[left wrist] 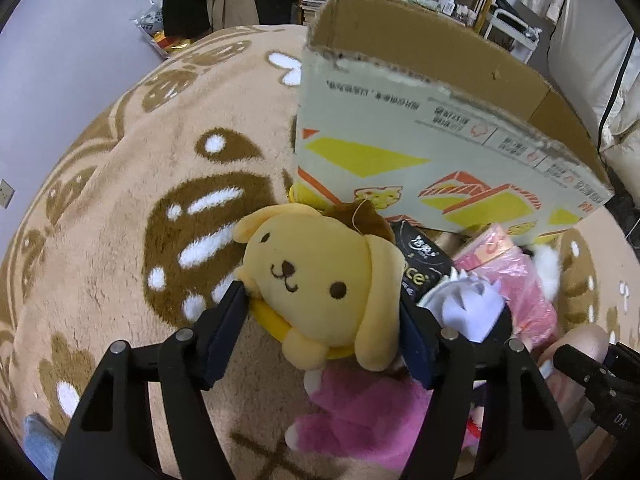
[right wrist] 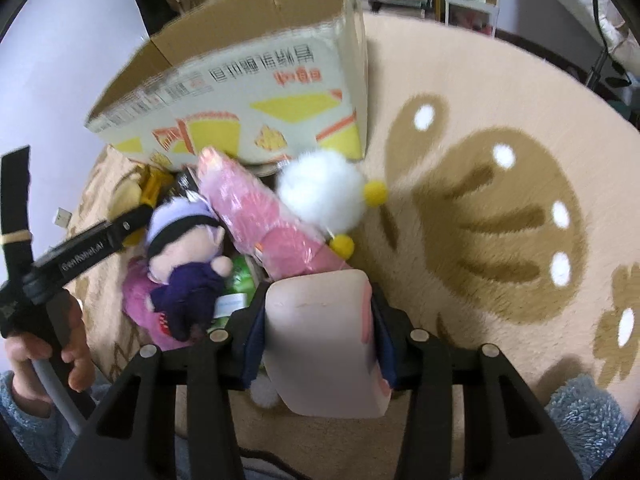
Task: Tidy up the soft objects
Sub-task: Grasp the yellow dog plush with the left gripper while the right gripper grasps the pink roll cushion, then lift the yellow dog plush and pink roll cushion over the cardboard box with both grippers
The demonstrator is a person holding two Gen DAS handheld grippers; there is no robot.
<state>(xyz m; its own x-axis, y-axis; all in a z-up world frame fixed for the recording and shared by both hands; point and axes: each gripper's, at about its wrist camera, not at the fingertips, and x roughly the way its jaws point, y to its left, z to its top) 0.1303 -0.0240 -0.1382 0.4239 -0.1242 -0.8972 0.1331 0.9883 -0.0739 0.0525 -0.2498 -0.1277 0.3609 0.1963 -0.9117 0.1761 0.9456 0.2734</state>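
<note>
We've got the left gripper (left wrist: 320, 312) clamped on the yellow plush dog (left wrist: 316, 280), right gripper (right wrist: 320, 340) clamped on the pale pink soft block (right wrist: 320, 340); lift both high over the open cardboard box (left wrist: 440, 160) rim w/o snagging

Plush dog (left wrist: 320, 280) fuzzy; rug (left wrist: 120, 240) shaggy; box (left wrist: 400, 152) matt cardbd.

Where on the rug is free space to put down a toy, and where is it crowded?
Free: the rug left of the cardboard box, and right of the white pompom toy. Crowded: the pile before the box, around the pink plush and purple-haired doll.
</note>
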